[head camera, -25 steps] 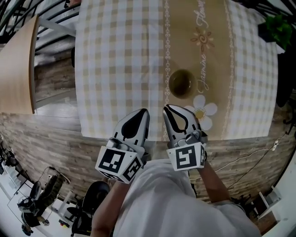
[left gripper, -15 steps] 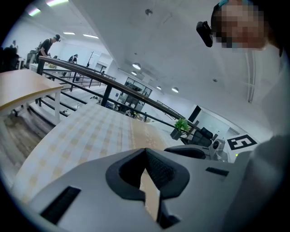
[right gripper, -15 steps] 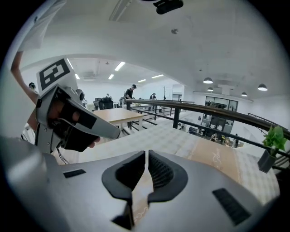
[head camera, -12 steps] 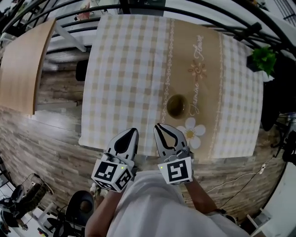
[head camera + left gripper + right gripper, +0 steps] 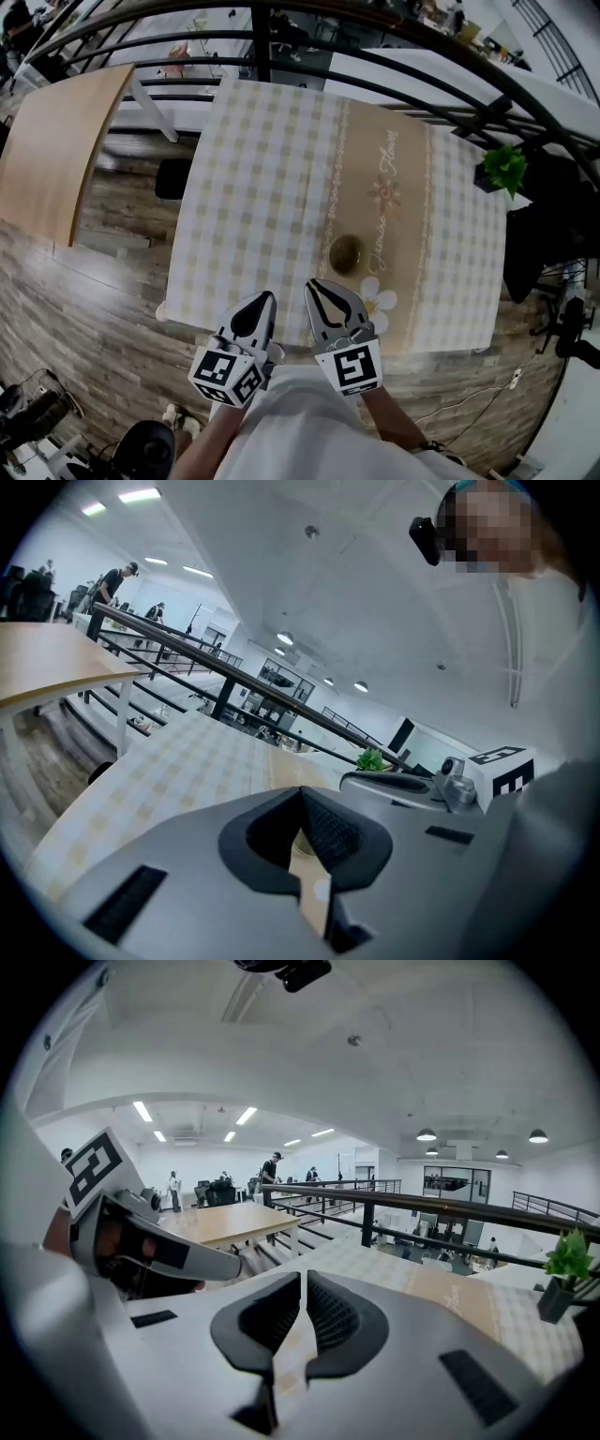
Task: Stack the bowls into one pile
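A dark olive bowl (image 5: 346,253) sits on the tan runner of the checked tablecloth (image 5: 262,187); whether more bowls are nested in it I cannot tell. Both grippers are held close to the person's body, short of the table's near edge and well clear of the bowl. My left gripper (image 5: 264,298) has its jaws together with nothing between them, and in the left gripper view (image 5: 302,791) the pads meet. My right gripper (image 5: 315,285) is likewise shut and empty, its tips touching in the right gripper view (image 5: 304,1275).
A light wooden table (image 5: 56,141) stands to the left across a wood-plank floor. A black railing (image 5: 375,23) runs behind the checked table. A green potted plant (image 5: 506,167) is at the far right corner. Cables lie on the floor at right.
The head view has pulled back and up, so the table and bowl look smaller and farther. Both grippers stay shut near the body.
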`<state>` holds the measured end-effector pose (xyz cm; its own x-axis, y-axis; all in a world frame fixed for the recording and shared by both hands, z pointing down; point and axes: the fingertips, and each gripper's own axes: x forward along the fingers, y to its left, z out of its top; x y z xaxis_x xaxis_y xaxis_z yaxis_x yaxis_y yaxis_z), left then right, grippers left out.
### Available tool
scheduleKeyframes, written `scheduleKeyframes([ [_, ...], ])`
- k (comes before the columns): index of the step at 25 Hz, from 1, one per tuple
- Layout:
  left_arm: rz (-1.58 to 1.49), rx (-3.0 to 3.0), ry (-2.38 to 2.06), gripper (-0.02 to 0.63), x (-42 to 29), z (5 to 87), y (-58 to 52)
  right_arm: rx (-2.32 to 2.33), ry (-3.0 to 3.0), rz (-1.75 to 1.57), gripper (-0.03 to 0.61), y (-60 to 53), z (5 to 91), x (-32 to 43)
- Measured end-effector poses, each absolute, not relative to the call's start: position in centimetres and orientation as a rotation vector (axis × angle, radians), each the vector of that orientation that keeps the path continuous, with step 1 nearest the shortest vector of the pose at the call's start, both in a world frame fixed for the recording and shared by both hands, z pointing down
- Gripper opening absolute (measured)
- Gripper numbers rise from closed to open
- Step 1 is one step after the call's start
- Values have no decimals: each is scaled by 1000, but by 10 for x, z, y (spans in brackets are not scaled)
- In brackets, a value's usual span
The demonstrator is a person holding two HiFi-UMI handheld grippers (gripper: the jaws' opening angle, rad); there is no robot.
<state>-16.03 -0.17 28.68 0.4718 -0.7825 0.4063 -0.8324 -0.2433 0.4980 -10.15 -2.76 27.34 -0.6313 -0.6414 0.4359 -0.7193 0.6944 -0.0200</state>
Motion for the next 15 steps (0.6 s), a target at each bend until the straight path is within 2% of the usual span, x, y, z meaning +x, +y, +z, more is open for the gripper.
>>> scheduleKeyframes([
  [15, -19, 2201, -1383, 17, -165, 222, 18, 1165, -2573, 122, 43, -7, 206, -100],
])
